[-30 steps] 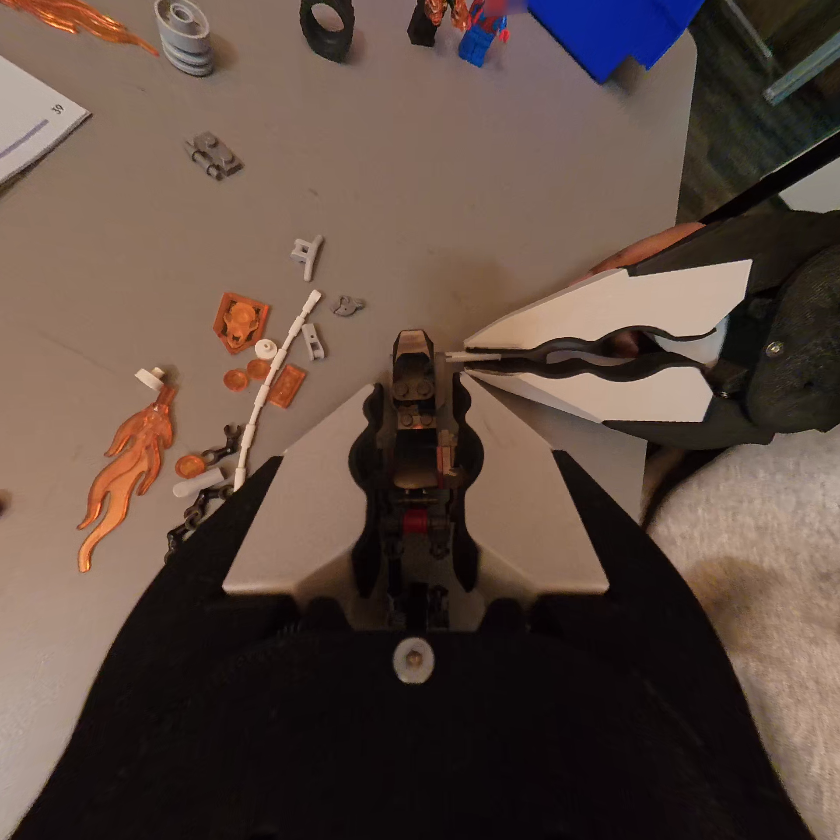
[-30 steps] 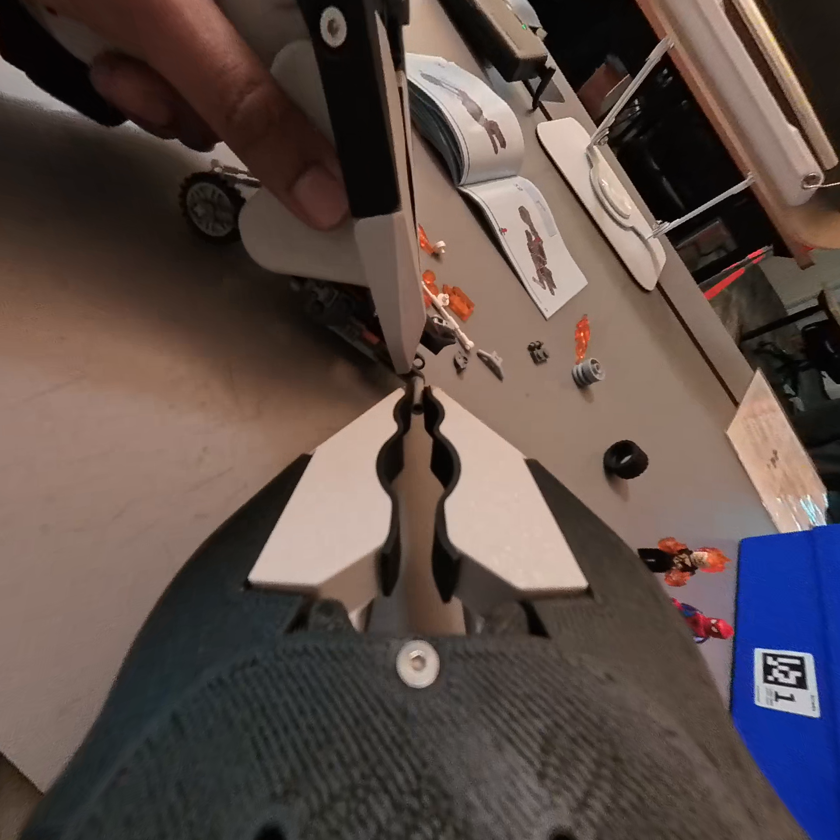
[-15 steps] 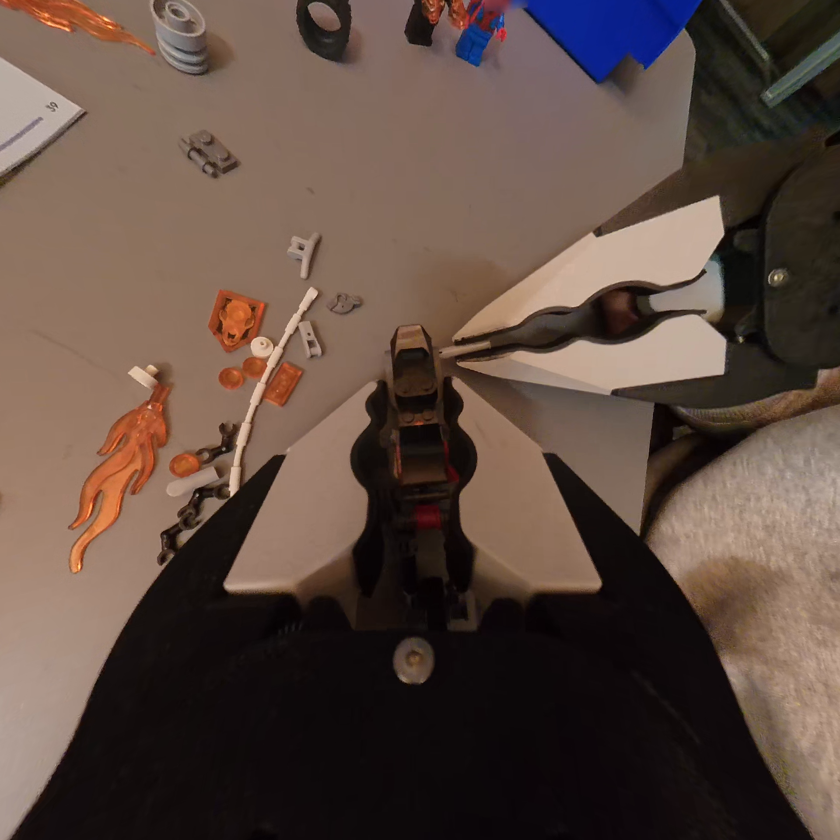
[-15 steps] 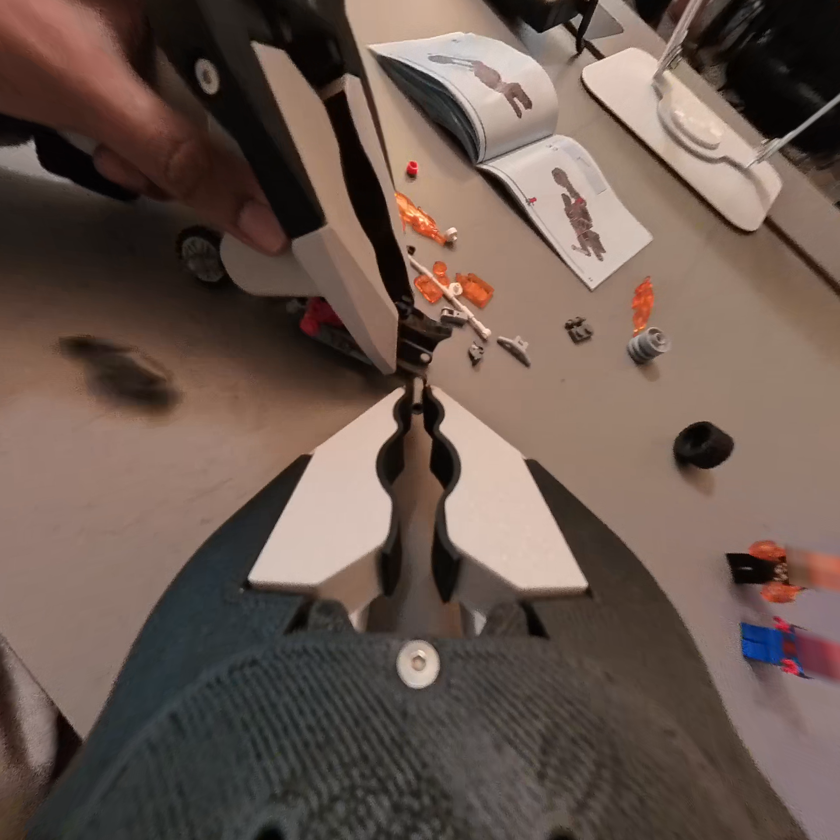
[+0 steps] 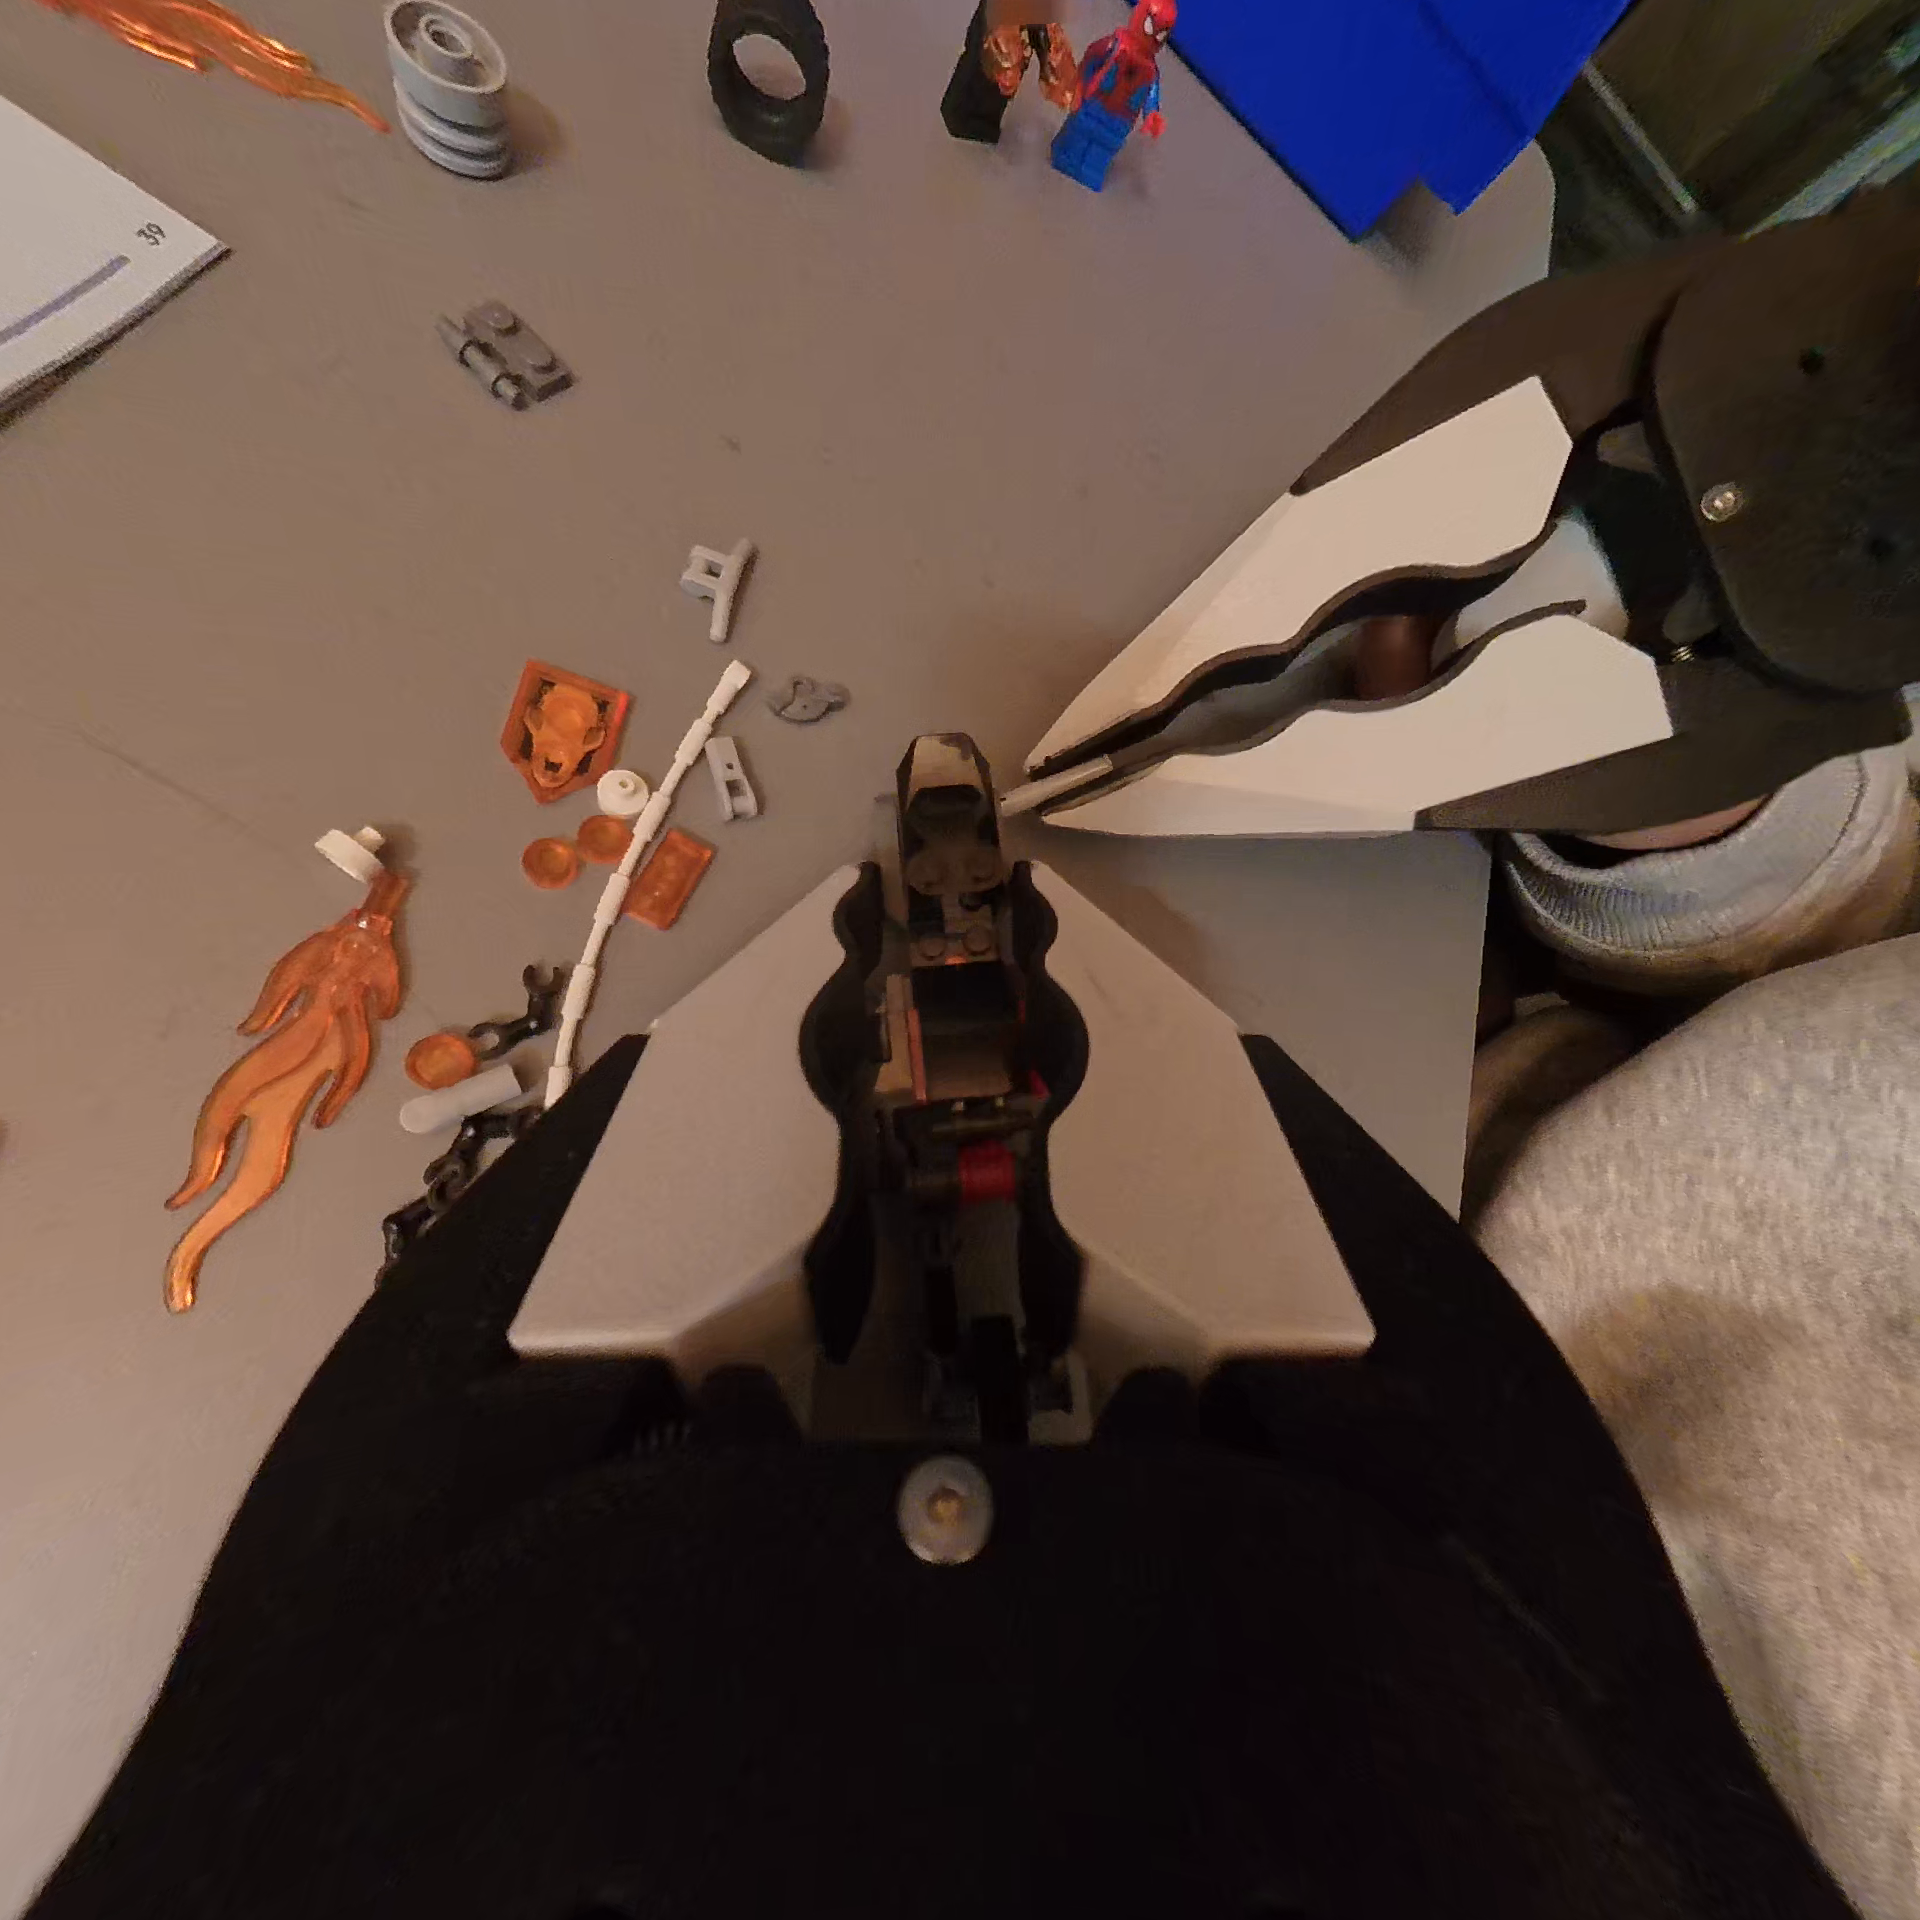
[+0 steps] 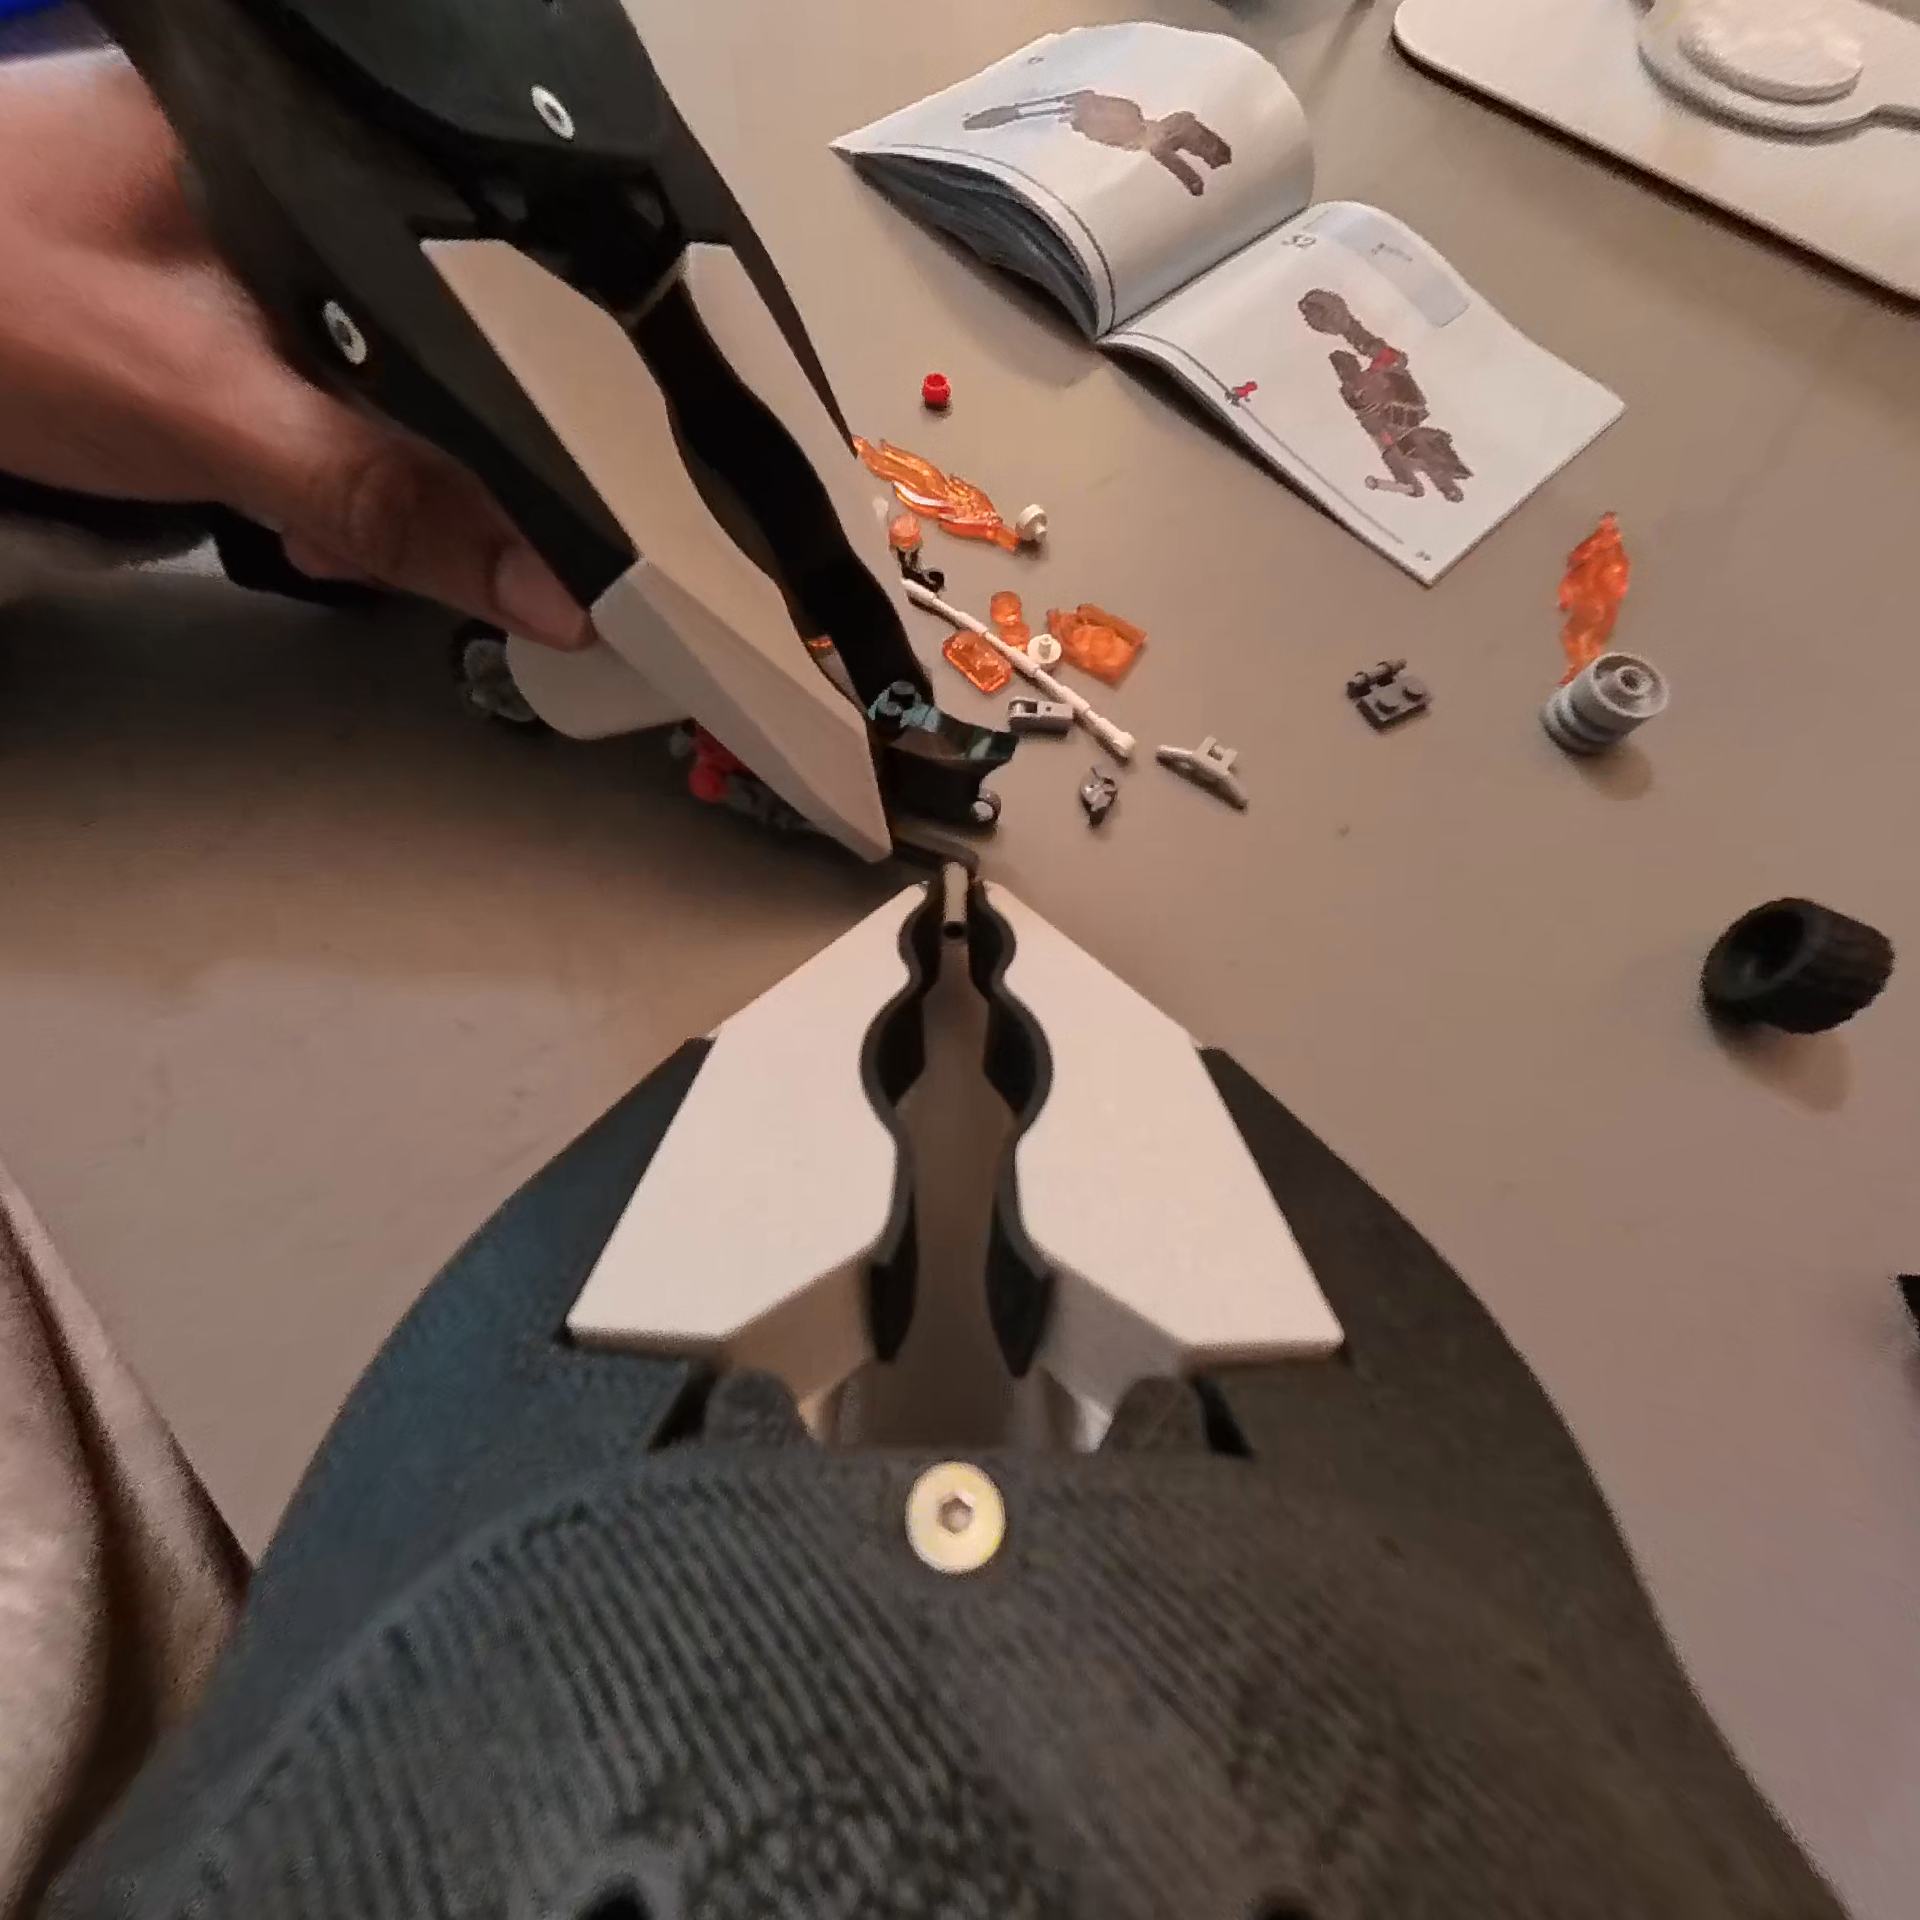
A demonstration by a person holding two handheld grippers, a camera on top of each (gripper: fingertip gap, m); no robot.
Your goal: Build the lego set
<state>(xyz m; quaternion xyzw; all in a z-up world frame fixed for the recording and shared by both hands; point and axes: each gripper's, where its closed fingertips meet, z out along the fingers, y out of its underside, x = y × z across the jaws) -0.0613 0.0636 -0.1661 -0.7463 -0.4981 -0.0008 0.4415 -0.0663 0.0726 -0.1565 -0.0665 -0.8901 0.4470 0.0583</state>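
A: Nearest first, what do the jaws hold?

B: The left gripper (image 5: 940,883) is clamped on one dark lego build (image 5: 951,935). The right gripper (image 6: 951,888) pinches one small white rod (image 5: 1055,790), its tip touching the build's side.

A: And on the bench (image 5: 935,416)?

B: One white bar (image 5: 649,883), three round orange studs (image 5: 577,852), one long orange flame (image 5: 286,1049). Farther off: one grey hinge plate (image 5: 509,348), one grey wheel hub (image 5: 452,83), one black tyre (image 5: 769,73), two minifigures (image 5: 1107,94), one open booklet (image 6: 1247,270).
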